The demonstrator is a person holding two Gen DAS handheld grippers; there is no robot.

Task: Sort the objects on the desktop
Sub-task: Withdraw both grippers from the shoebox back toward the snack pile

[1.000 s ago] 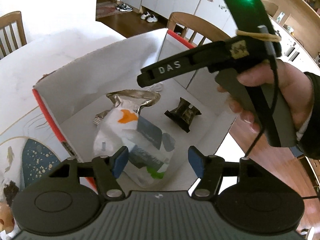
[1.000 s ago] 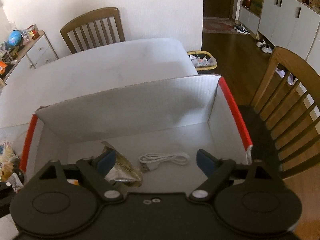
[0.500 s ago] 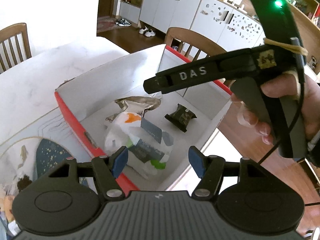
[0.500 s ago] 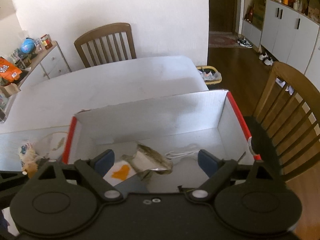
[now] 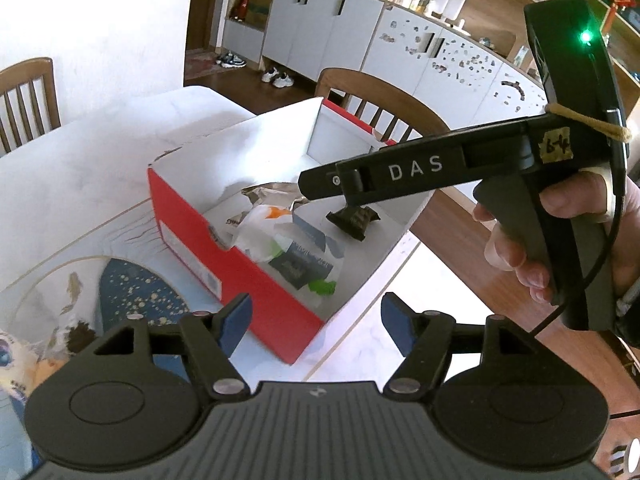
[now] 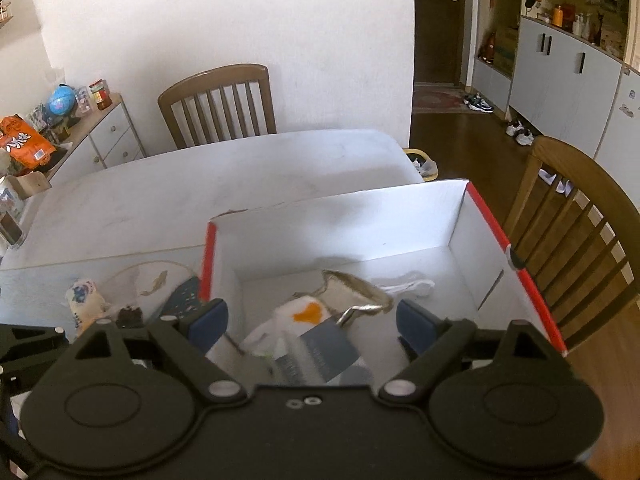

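Both sets of tongs hang empty above the red-sided box [image 5: 256, 272], the left gripper [image 5: 316, 320] having just spread wider and the right gripper [image 6: 312, 320] gaping, because the white snack bag [image 5: 288, 248] already lies inside, sorted.

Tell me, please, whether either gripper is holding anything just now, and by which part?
Nothing is held. The left gripper, whose jaws have just been opening, and the right gripper are both empty above the red box.

Left gripper [image 5: 314, 320] jaws just widened, empty; right gripper [image 6: 312, 320] agape.
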